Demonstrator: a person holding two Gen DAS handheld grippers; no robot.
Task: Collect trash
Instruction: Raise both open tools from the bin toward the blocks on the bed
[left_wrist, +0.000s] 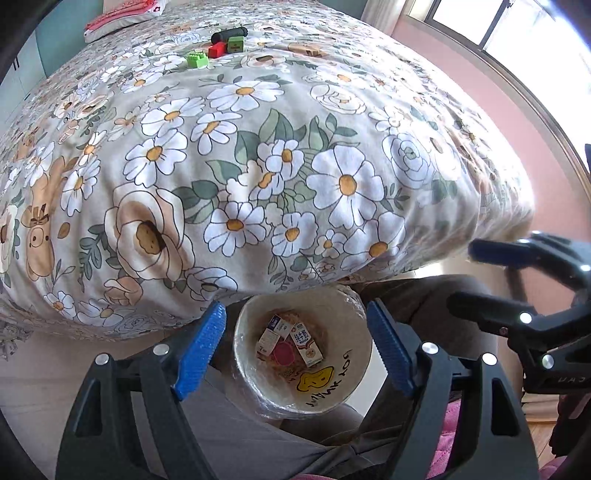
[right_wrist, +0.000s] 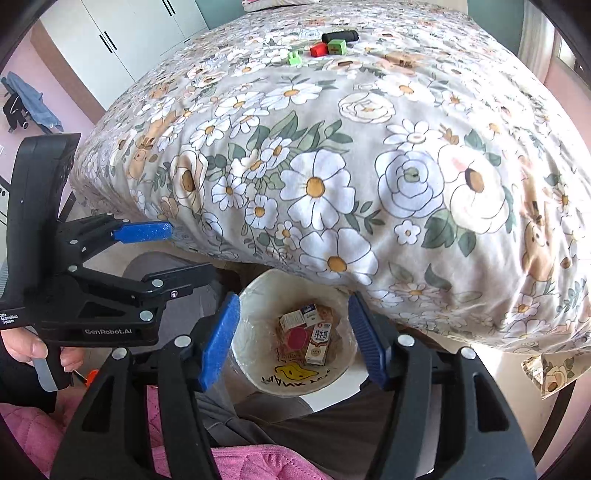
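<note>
Trash bin (left_wrist: 343, 391) below open, empty left hand-held gripper (left_wrist: 295, 350).

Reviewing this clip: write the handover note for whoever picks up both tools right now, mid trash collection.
Left tool: open, empty, above the bin.
Right tool: open, empty, also above the bin.
Bin: on the floor at the foot of the bed, between the person's legs. It holds two milk cartons, a pink round item and what looks like a wrapper.
Done: those pieces are binned.
Left: on the far part of the bed lie a black cylinder, a red block, a green cube and a green brick. Whether they count as trash is unclear; check before collecting.
</note>
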